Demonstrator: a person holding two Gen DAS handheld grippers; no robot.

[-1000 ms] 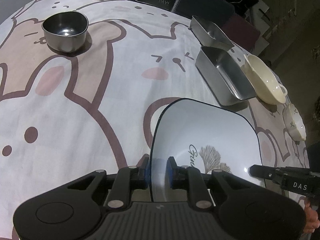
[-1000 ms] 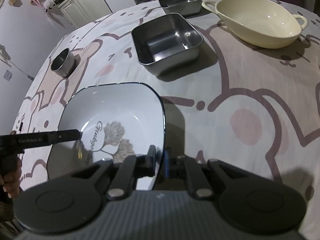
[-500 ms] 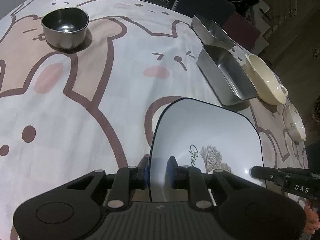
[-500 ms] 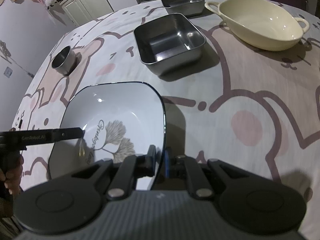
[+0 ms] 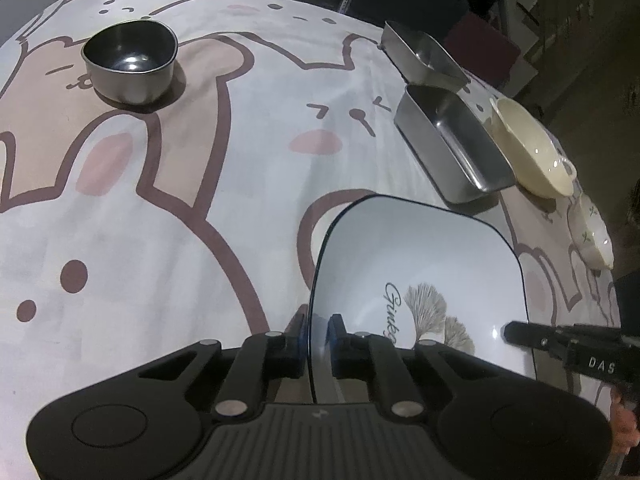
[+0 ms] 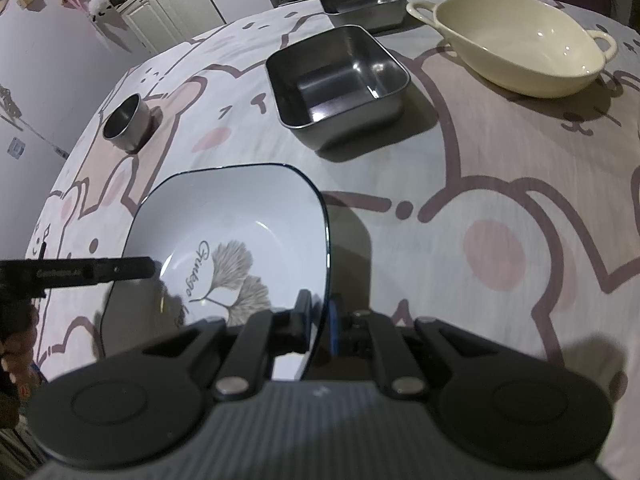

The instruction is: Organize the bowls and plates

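Covering the surface (image 5: 168,208) is a white cloth printed with pink and brown rabbit outlines.

Left wrist view: the left gripper (image 5: 318,344) straddles the near left rim of a square white ceramic plate with a dark edge and a ginkgo leaf print (image 5: 420,264). Its jaws have just been closing, and the pads now press on the rim from both sides. A round stainless steel bowl (image 5: 130,62) stands well apart at the far left. Two square stainless steel trays (image 5: 452,148) (image 5: 422,54) stand at the far right, with a cream oval ceramic dish with handles (image 5: 528,148) just beside the nearer tray. A small white patterned bowl (image 5: 592,236) sits near the right edge.

Right wrist view: the right gripper (image 6: 320,328) is clamped on the opposite rim of the same plate (image 6: 240,216). The left gripper (image 6: 92,270) enters from the left. The plate lies nearer the camera than the nearer steel tray (image 6: 336,80).
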